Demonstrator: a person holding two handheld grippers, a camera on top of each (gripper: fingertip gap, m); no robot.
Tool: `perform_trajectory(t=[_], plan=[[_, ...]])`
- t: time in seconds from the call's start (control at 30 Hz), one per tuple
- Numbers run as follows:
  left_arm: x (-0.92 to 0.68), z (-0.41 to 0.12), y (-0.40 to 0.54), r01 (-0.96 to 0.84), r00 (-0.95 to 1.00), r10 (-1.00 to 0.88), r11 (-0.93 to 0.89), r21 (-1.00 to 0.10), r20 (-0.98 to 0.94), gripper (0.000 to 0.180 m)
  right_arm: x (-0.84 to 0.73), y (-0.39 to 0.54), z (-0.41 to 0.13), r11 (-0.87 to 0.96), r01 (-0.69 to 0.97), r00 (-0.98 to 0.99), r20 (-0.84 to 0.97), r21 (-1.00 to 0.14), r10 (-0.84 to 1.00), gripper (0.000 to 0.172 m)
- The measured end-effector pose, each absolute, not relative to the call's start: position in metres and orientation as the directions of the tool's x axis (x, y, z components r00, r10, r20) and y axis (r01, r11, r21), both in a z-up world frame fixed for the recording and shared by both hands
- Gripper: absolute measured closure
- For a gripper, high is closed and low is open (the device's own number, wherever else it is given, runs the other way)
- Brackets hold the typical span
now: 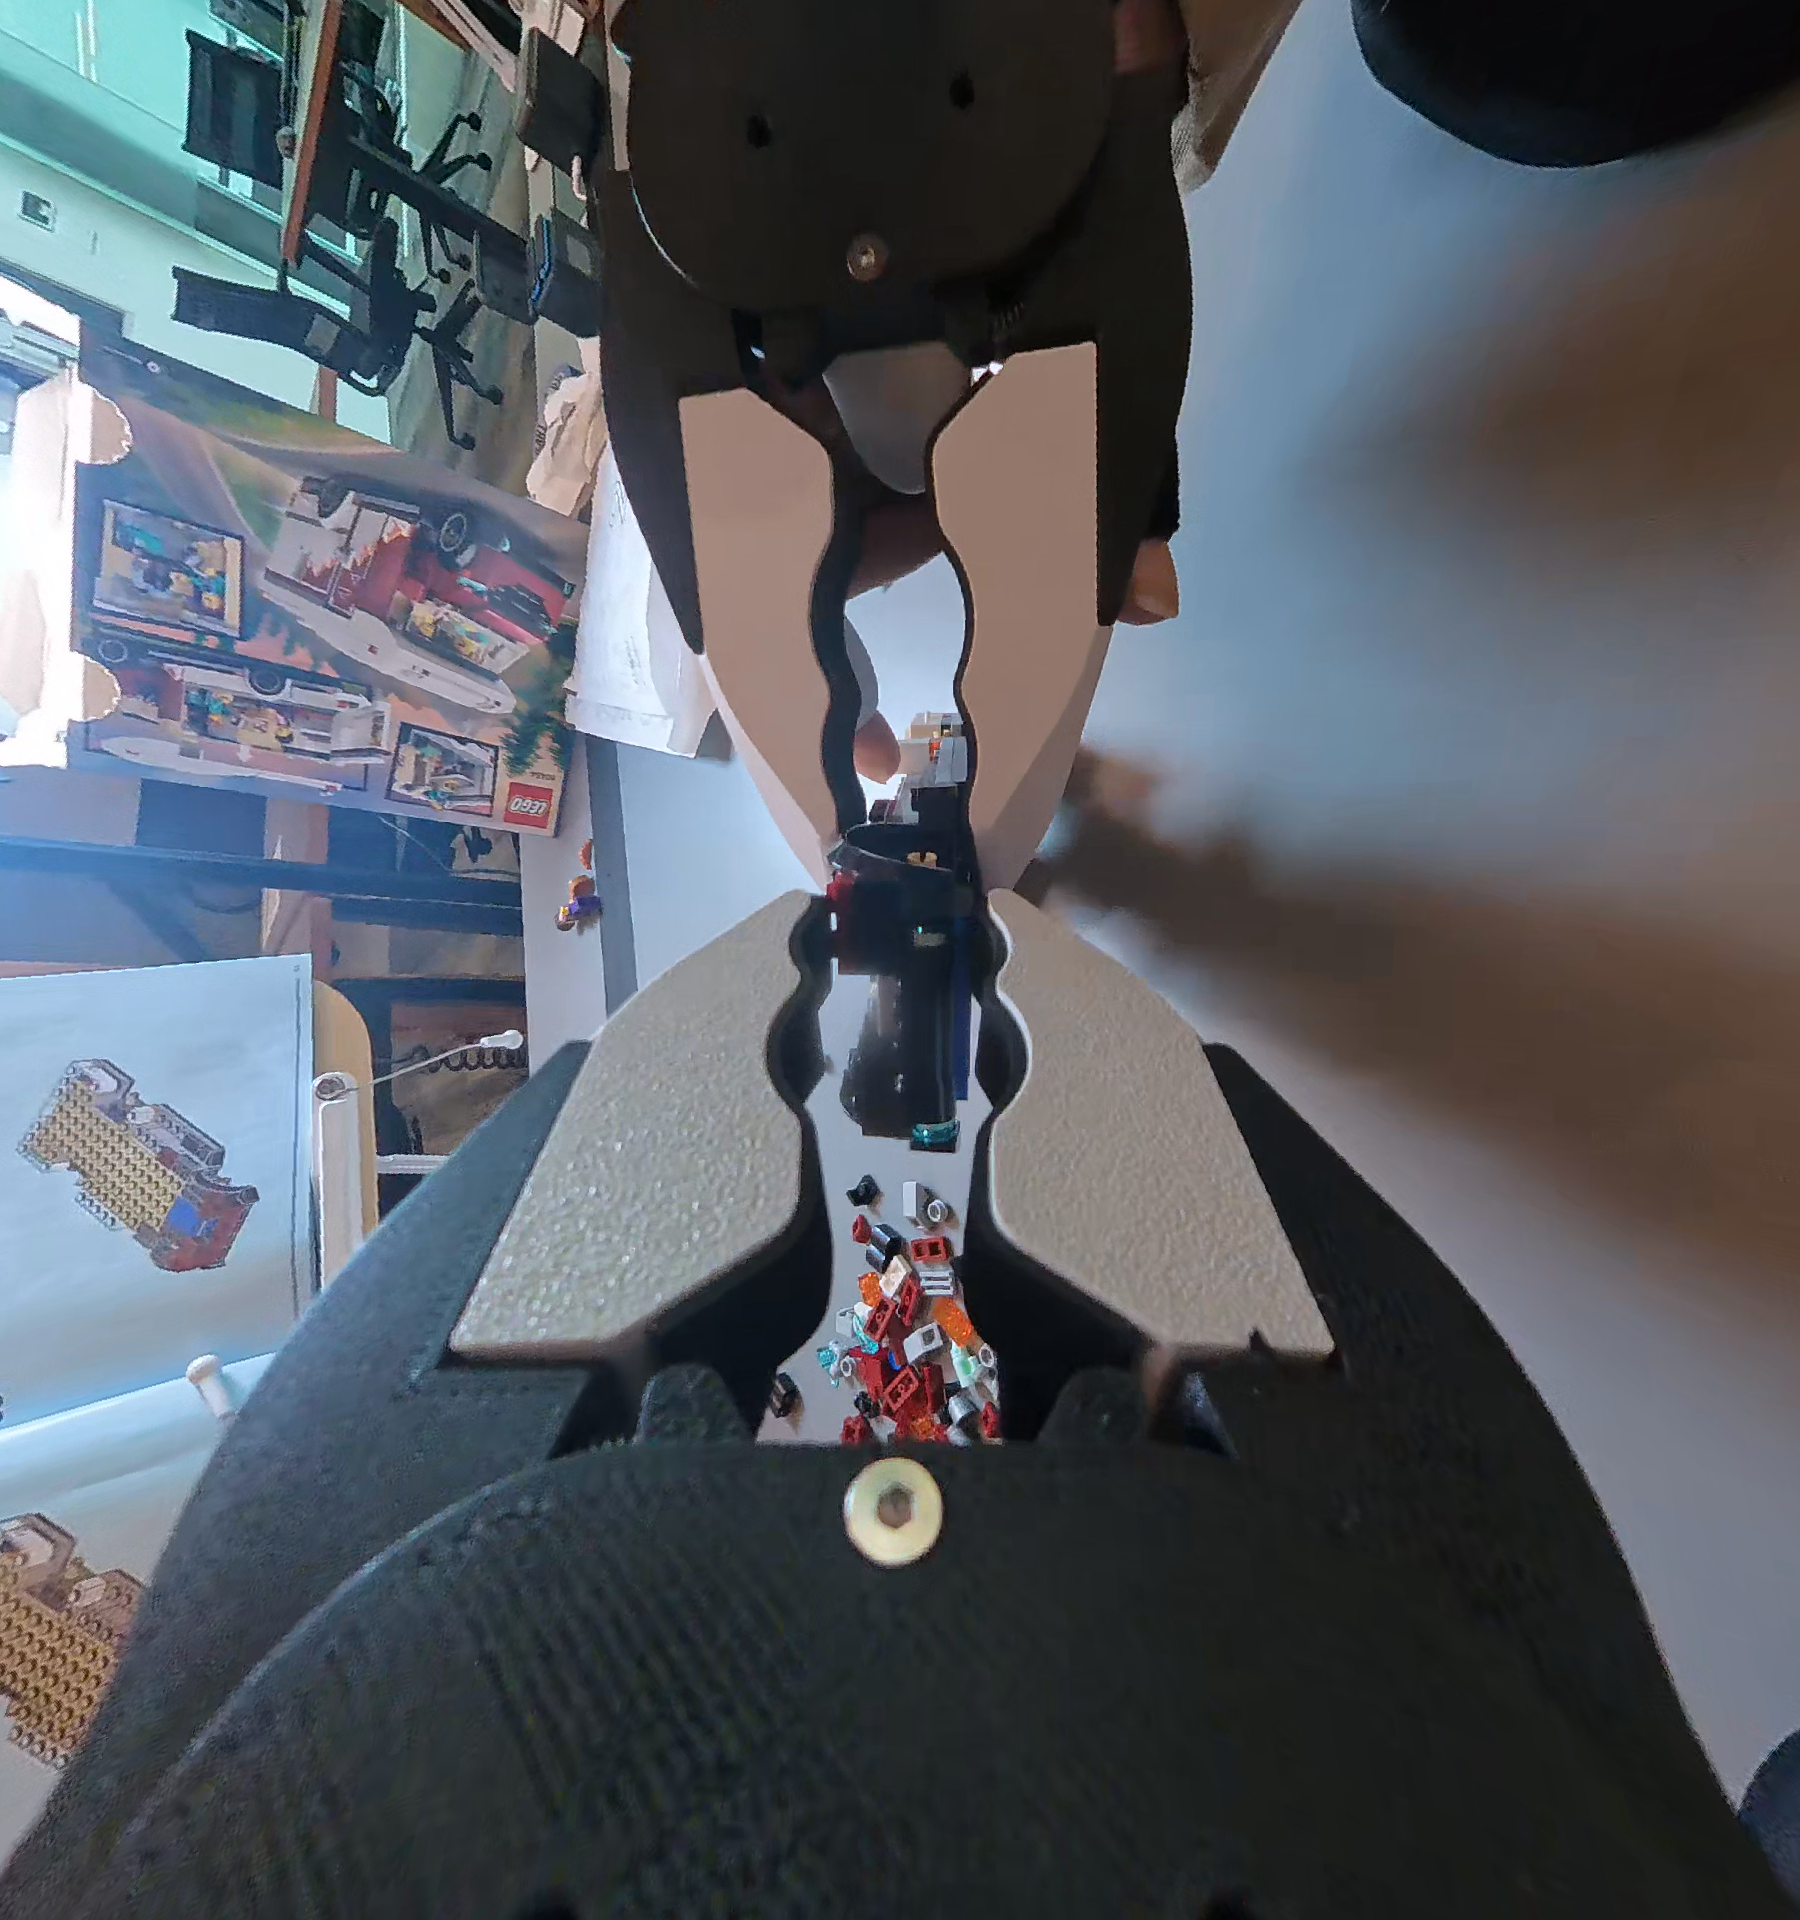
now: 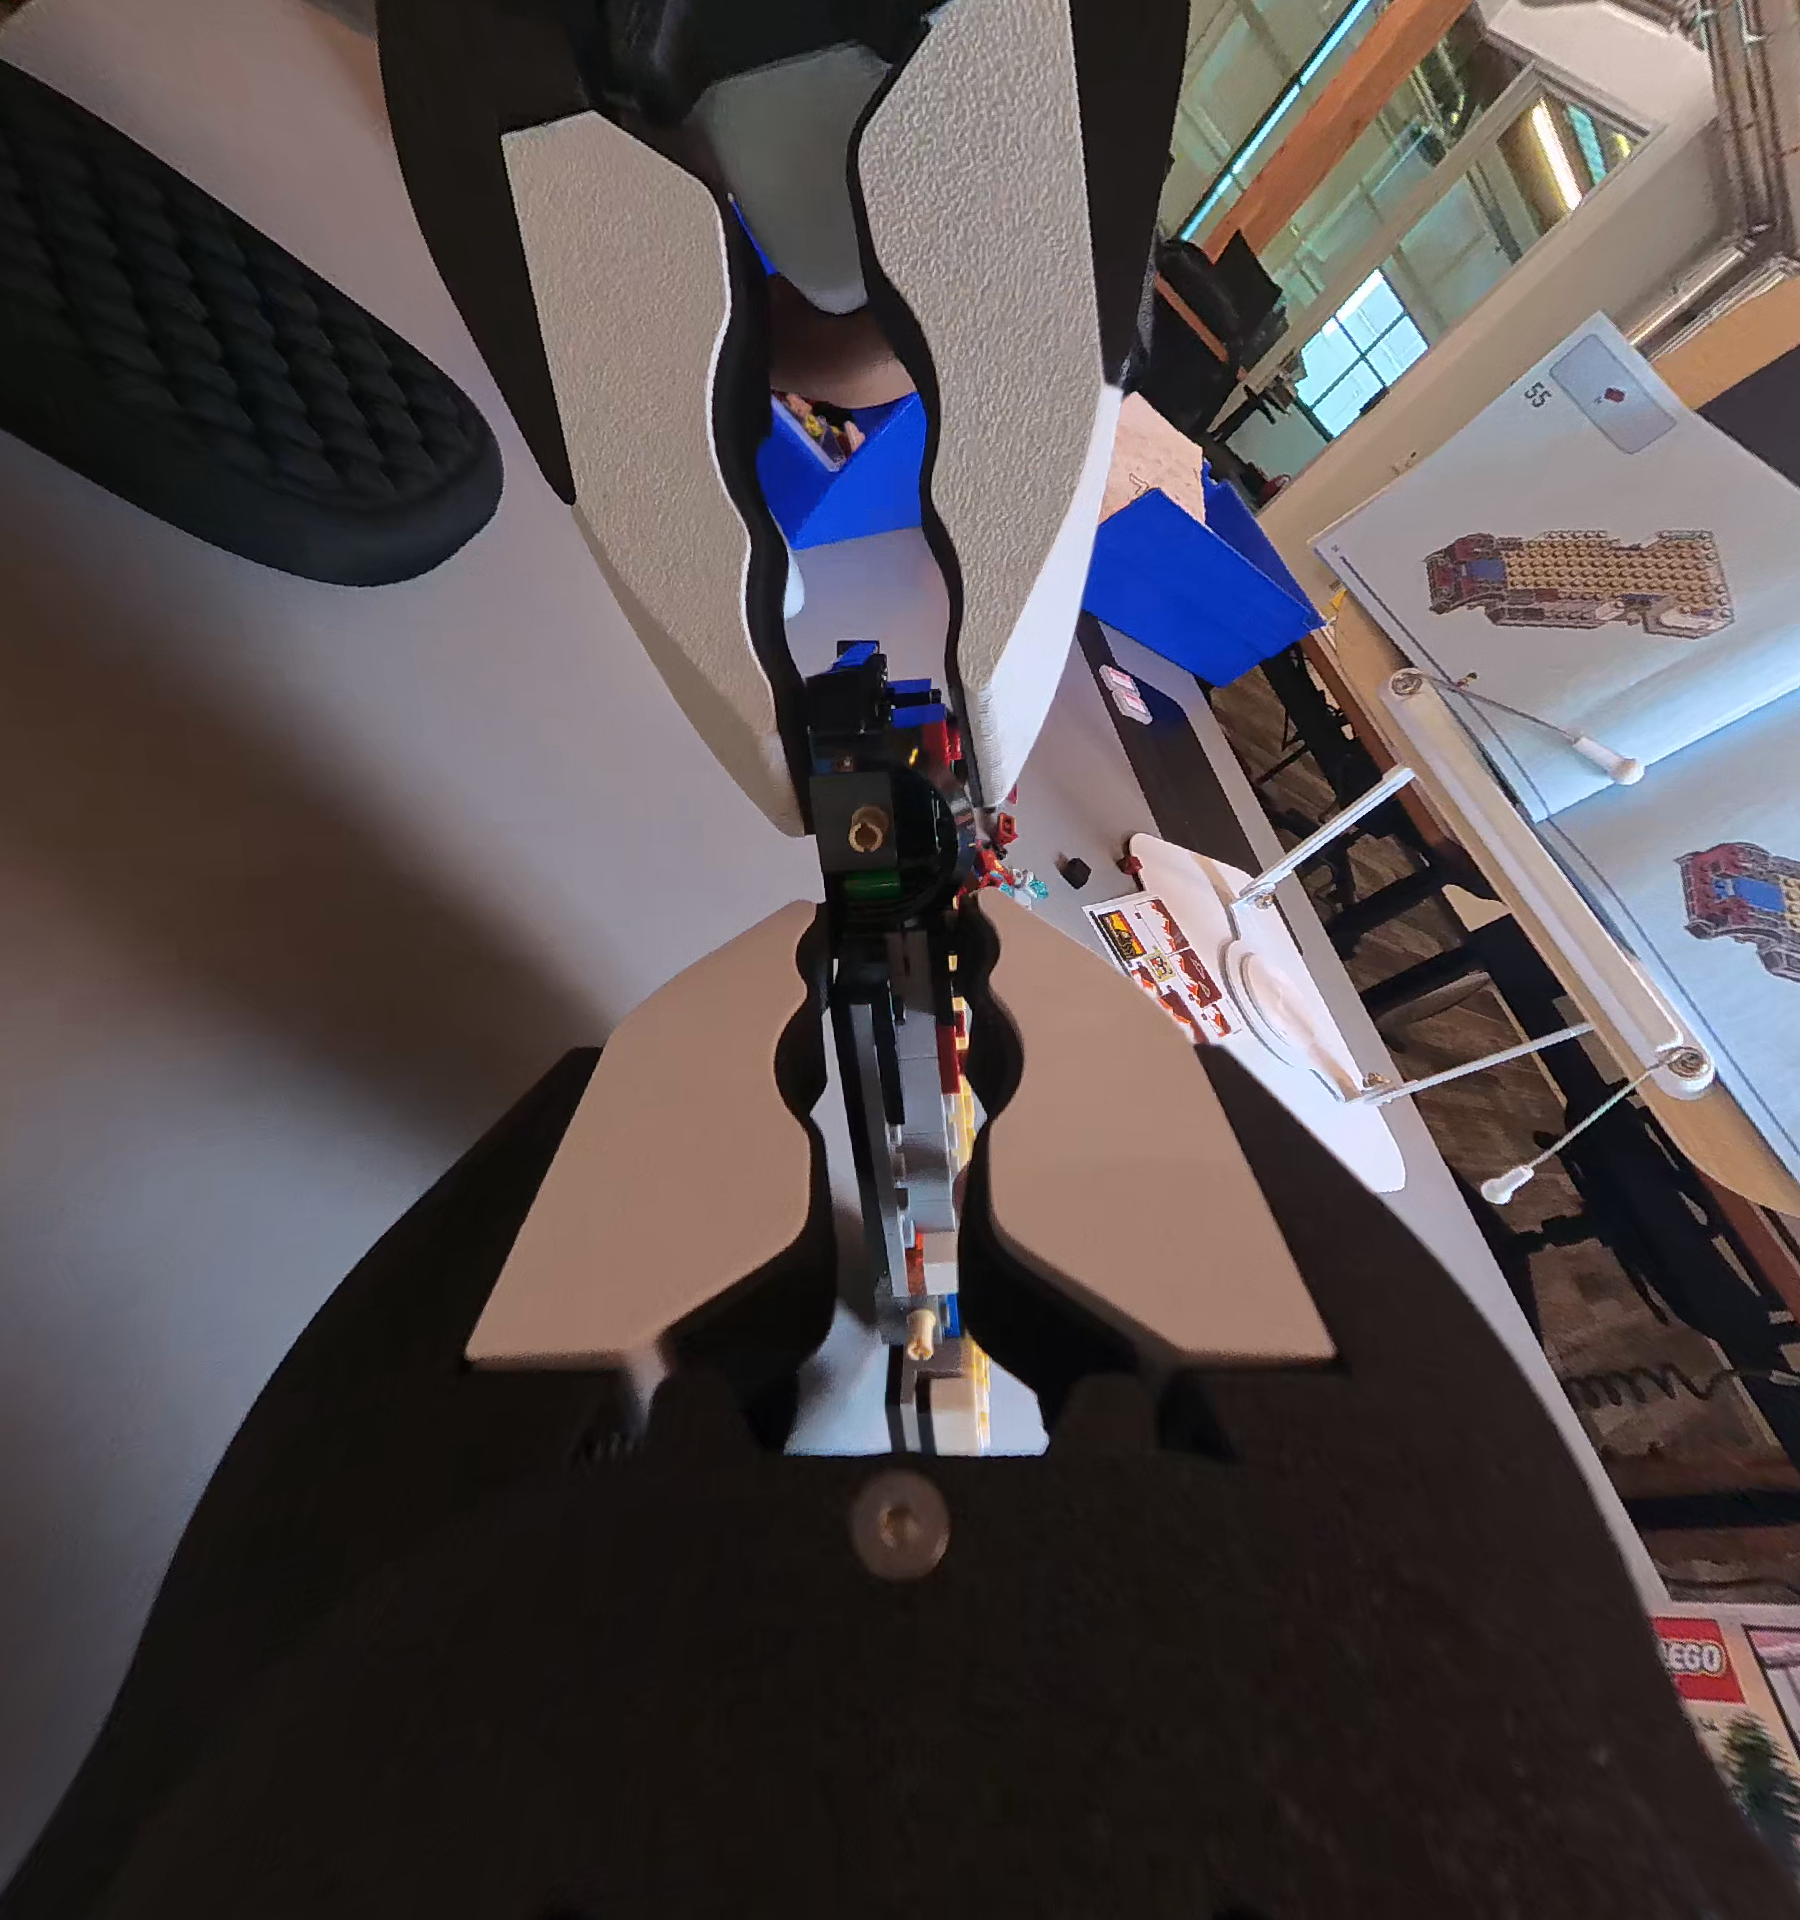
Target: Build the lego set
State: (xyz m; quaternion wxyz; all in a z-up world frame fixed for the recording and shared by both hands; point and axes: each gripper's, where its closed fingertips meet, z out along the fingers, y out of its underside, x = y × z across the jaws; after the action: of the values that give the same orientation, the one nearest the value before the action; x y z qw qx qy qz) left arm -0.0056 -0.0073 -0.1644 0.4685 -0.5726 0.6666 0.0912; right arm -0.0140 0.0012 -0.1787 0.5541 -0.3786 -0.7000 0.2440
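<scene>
A long brick model of black, grey, red, blue and yellow pieces (image 2: 922, 1143) is held in the air between my two grippers, which face each other tip to tip. My right gripper (image 2: 896, 909) is shut on its grey and black length. My left gripper (image 1: 901, 904) is shut on the dark end of the model (image 1: 875, 920), with a blue plate against one pad. In the right wrist view the left gripper (image 2: 891, 810) comes in from above, at a black block with a tan pin (image 2: 860, 831). In the left wrist view the right gripper (image 1: 911, 847) comes in from above.
A pile of small loose bricks (image 1: 917, 1320) lies on the white table (image 1: 1395, 520) under the left gripper. A set box (image 1: 304, 623), an instruction booklet on a stand (image 2: 1602, 582), blue bins (image 2: 1187, 582) and a sticker sheet (image 2: 1161, 966) lie nearby. A blurred arm (image 1: 1447, 1018) is at the right. Less than 4 cm separates the two grippers' tips.
</scene>
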Motion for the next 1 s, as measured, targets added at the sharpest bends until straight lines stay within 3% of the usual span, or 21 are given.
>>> perform_trajectory(t=[0.37,0.47,0.87,0.93,1.0], plan=[[-0.007,-0.161,-0.008,-0.825,0.146,-0.670,0.324,-0.464,-0.728,0.154,-0.015,0.001,-0.176,0.596,0.258,-0.090,0.595,-0.760,0.799,0.149],[-0.013,-0.166,-0.006,-0.839,0.132,-0.664,0.320,-0.440,-0.736,0.146,-0.015,0.000,-0.174,0.586,0.254,-0.091,0.584,-0.770,0.807,0.149],[-0.018,-0.166,-0.005,-0.805,0.191,-0.702,0.288,-0.518,-0.686,0.156,-0.019,0.000,-0.174,0.608,0.230,-0.067,0.611,-0.760,0.789,0.149],[-0.018,-0.167,-0.006,-0.796,0.200,-0.704,0.289,-0.532,-0.682,0.156,-0.020,0.001,-0.173,0.635,0.234,-0.068,0.640,-0.736,0.766,0.143],[-0.020,-0.167,-0.005,-0.785,0.221,-0.708,0.278,-0.553,-0.671,0.156,-0.022,0.000,-0.175,0.645,0.237,-0.087,0.646,-0.726,0.759,0.149]])
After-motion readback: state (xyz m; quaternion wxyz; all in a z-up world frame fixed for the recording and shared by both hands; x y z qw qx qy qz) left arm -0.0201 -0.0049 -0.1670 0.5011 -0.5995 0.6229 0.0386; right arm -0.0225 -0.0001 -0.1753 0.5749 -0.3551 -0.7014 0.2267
